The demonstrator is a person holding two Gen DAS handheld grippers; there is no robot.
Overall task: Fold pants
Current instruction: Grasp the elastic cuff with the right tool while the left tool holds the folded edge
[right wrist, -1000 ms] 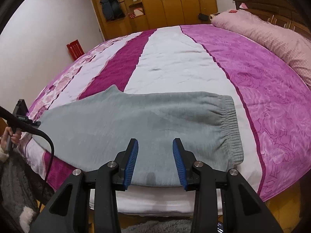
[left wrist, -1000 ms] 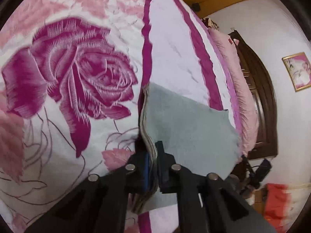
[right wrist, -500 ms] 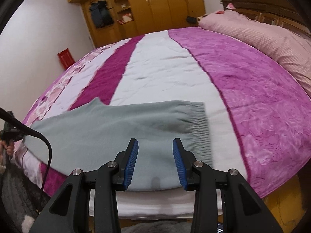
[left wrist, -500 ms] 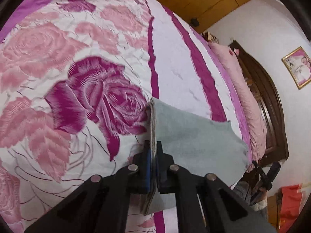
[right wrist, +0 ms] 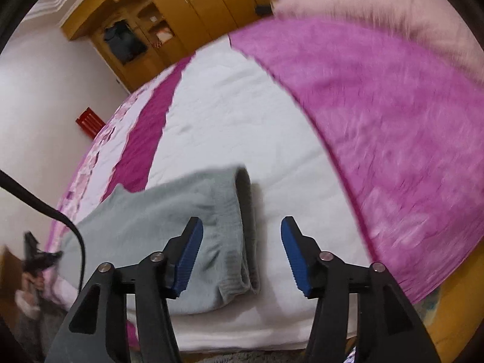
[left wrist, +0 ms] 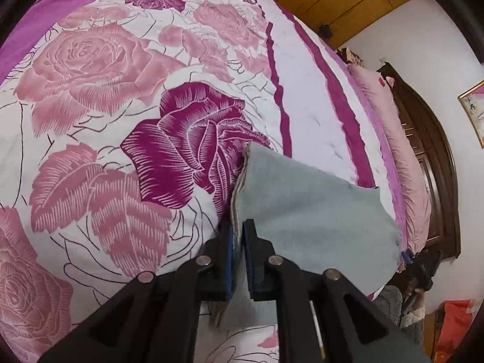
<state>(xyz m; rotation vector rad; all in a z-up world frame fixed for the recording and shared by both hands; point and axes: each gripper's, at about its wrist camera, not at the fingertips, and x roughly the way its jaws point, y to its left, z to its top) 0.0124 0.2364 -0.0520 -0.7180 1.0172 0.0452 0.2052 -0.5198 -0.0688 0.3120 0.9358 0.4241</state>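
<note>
Grey fleece pants (left wrist: 314, 220) lie on a rose-printed pink bedspread (left wrist: 90, 96), their hem clamped by the left gripper (left wrist: 238, 242). The right gripper (right wrist: 242, 242) is opening above the elastic waistband (right wrist: 245, 230), touching nothing.

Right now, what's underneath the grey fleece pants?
The grey fleece pants lie on the floral magenta-and-white bedspread, waistband end over its white stripe. The fabric directly beneath is covered, so whether anything else lies under them cannot be seen.

pants (left wrist: 314, 211): 1 | claws: 2, left claw (left wrist: 238, 260), right claw (right wrist: 242, 254) | bedspread (left wrist: 90, 121): 1 | pillow (left wrist: 402, 163): 1
</note>
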